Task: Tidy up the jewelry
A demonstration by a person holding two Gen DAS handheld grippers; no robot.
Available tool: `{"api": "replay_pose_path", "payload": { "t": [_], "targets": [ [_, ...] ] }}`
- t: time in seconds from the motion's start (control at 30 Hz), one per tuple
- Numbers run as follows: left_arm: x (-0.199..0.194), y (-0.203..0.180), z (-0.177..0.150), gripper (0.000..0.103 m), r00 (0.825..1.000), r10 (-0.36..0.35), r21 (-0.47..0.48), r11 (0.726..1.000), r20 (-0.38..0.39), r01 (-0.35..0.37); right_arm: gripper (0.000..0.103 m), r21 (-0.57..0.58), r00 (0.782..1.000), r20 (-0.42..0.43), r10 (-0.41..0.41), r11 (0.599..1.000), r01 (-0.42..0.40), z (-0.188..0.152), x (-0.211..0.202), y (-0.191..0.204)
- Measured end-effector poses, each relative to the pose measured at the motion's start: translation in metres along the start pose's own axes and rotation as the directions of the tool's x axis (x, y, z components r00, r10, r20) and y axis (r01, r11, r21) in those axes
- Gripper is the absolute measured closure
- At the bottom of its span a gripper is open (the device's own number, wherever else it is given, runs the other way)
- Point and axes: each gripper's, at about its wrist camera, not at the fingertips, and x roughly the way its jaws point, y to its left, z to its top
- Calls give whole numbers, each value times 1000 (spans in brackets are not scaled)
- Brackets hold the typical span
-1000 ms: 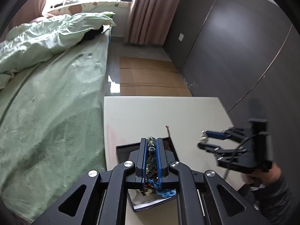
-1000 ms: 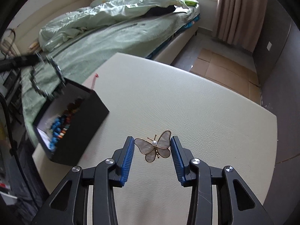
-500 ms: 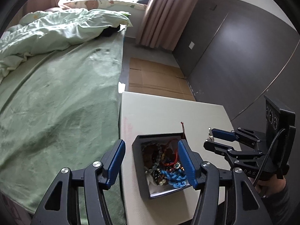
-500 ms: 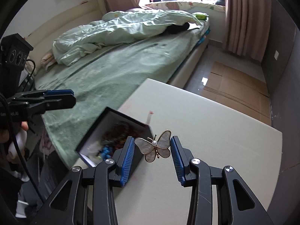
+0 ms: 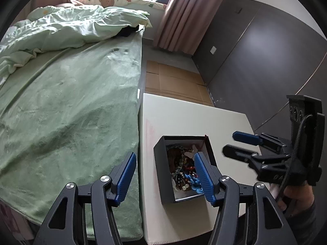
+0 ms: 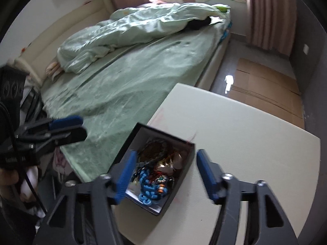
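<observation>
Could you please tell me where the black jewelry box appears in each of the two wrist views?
Left wrist view: the black jewelry box sits lower centre, beside the left claw's right finger.
Right wrist view: the box sits lower centre, between the fingers.
Shared landmark: the green bed beside the table.

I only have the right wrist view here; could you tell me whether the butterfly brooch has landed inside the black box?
Observer: In the left wrist view a pale butterfly brooch lies on top of the beads in the black jewelry box.
Operator: Thanks. Is my right claw clear of it?
Observer: Yes. The right claw hangs beside the box, opening, with nothing between its fingers.
Operator: And the left claw?
Observer: The left claw is open and empty, straddling the box's left wall.
</observation>
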Motion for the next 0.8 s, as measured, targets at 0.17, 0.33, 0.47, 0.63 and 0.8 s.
{"api": "replay_pose_path", "payload": {
  "t": [0.17,0.33,0.47,0.63,0.8],
  "targets": [
    [-4,-2,-2,38,1000,-3,-5,1000,10,3,38,27,999,32,-16,1000,15,-5,-21,-6],
    [-9,-12,-5,23,1000,-13,14,1000,20,12,38,38,999,44,-29,999,27,-15,-40,-9],
    [-15,-24,-9,22,999,-21,35,999,28,20,37,52,997,62,-39,998,36,-25,-56,-10],
    [-23,-43,-16,11,998,-36,65,997,43,34,29,91,995,84,-45,995,37,-40,-78,-15],
    [-36,-61,-26,3,996,-55,92,995,68,49,8,136,992,109,-63,989,48,-58,-99,-22]
  ]
}}
